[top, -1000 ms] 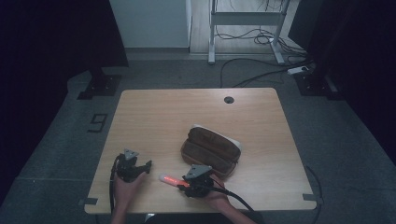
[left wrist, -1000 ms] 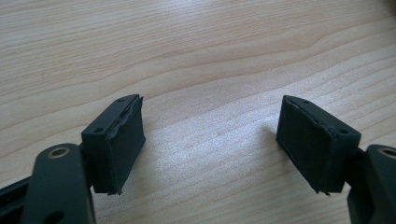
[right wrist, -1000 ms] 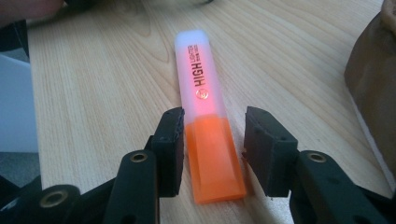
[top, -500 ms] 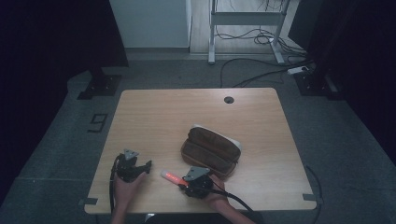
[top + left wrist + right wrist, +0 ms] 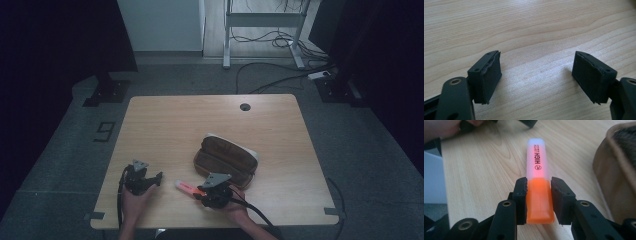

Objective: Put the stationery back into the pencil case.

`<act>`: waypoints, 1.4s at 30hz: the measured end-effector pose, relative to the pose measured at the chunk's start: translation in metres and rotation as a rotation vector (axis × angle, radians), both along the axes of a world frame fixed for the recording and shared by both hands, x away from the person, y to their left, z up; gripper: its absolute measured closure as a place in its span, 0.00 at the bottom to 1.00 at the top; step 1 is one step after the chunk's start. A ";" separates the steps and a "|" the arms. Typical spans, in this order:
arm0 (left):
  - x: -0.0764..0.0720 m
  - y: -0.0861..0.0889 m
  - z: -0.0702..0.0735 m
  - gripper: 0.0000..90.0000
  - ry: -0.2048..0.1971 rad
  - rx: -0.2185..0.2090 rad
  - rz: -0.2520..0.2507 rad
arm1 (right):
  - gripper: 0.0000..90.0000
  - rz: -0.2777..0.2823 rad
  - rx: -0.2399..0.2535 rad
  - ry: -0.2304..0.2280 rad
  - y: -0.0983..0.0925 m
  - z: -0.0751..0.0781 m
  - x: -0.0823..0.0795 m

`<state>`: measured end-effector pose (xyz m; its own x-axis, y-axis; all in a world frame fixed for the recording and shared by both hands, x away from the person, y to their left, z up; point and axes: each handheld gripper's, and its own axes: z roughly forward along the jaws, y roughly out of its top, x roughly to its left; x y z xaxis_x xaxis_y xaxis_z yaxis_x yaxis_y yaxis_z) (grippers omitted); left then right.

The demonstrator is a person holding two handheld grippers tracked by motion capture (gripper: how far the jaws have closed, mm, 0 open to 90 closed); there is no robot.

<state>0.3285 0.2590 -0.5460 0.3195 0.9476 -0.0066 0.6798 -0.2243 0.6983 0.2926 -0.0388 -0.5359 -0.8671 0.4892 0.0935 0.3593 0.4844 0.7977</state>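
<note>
right gripper [image 5: 539, 197]: fingers clamped on highlighter [image 5: 537, 182], cap pointing ahead of them, case [image 5: 619, 170] just beside | left gripper [image 5: 536, 75]: fingers apart, bare table [image 5: 529, 30] between

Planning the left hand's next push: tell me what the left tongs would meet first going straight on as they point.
The left tongs point toward the highlighter held in the right tongs. Between them lies bare table, so probably the highlighter's capped end first; depth is uncertain.
</note>
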 end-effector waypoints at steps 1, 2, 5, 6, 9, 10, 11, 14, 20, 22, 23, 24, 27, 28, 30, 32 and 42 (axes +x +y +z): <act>0.000 0.000 0.000 0.26 0.000 0.000 0.001 | 0.73 0.000 0.008 0.003 -0.002 0.002 0.001; 0.000 0.000 0.000 0.26 0.000 0.000 0.001 | 0.73 -0.001 0.013 -0.001 -0.003 0.004 0.001; 0.000 0.000 0.000 0.26 0.000 0.000 0.001 | 0.73 -0.004 0.028 0.001 -0.006 0.007 0.003; 0.000 0.000 0.000 0.26 0.000 -0.001 0.001 | 0.73 -0.003 0.032 -0.002 -0.007 0.008 0.003; 0.000 0.000 0.000 0.26 0.000 -0.001 0.001 | 0.73 0.000 0.039 -0.007 -0.009 0.012 0.002; 0.000 0.000 0.000 0.26 0.000 -0.001 0.001 | 0.73 0.000 0.042 -0.011 -0.010 0.014 0.002; 0.000 0.000 0.000 0.26 0.000 -0.001 0.001 | 0.73 0.000 0.047 -0.013 -0.011 0.015 0.002; 0.000 0.000 0.000 0.26 0.000 -0.001 0.001 | 0.73 -0.003 0.063 -0.017 -0.014 0.020 0.002; 0.000 0.000 0.000 0.26 0.000 0.000 0.002 | 0.73 -0.007 0.089 -0.032 -0.022 0.032 0.003; 0.000 0.000 0.000 0.26 0.000 -0.001 0.001 | 0.73 -0.011 0.097 -0.038 -0.025 0.035 0.003; 0.000 0.000 0.000 0.26 0.000 0.000 0.001 | 0.73 -0.010 0.102 -0.040 -0.026 0.037 0.003; 0.000 0.000 0.000 0.26 0.000 -0.001 0.001 | 0.73 -0.015 0.104 -0.045 -0.027 0.038 0.002; 0.000 0.000 0.000 0.26 0.000 -0.001 0.001 | 0.73 -0.017 0.118 -0.054 -0.031 0.042 0.003; 0.000 0.000 0.000 0.26 0.000 -0.001 0.001 | 0.73 -0.016 0.119 -0.057 -0.032 0.043 0.003; 0.000 0.000 0.000 0.26 0.000 -0.001 0.001 | 0.73 -0.013 0.122 -0.064 -0.034 0.045 0.004; 0.000 0.000 0.000 0.26 0.000 -0.001 0.001 | 0.73 -0.014 0.125 -0.070 -0.036 0.047 0.005; 0.000 0.000 0.000 0.26 0.000 0.000 0.001 | 0.73 -0.012 0.134 -0.099 -0.043 0.054 0.006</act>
<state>0.3285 0.2589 -0.5460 0.3183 0.9480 -0.0065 0.6799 -0.2235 0.6984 0.2986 -0.0819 -0.4820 -0.8693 0.4888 0.0732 0.2812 0.3674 0.8866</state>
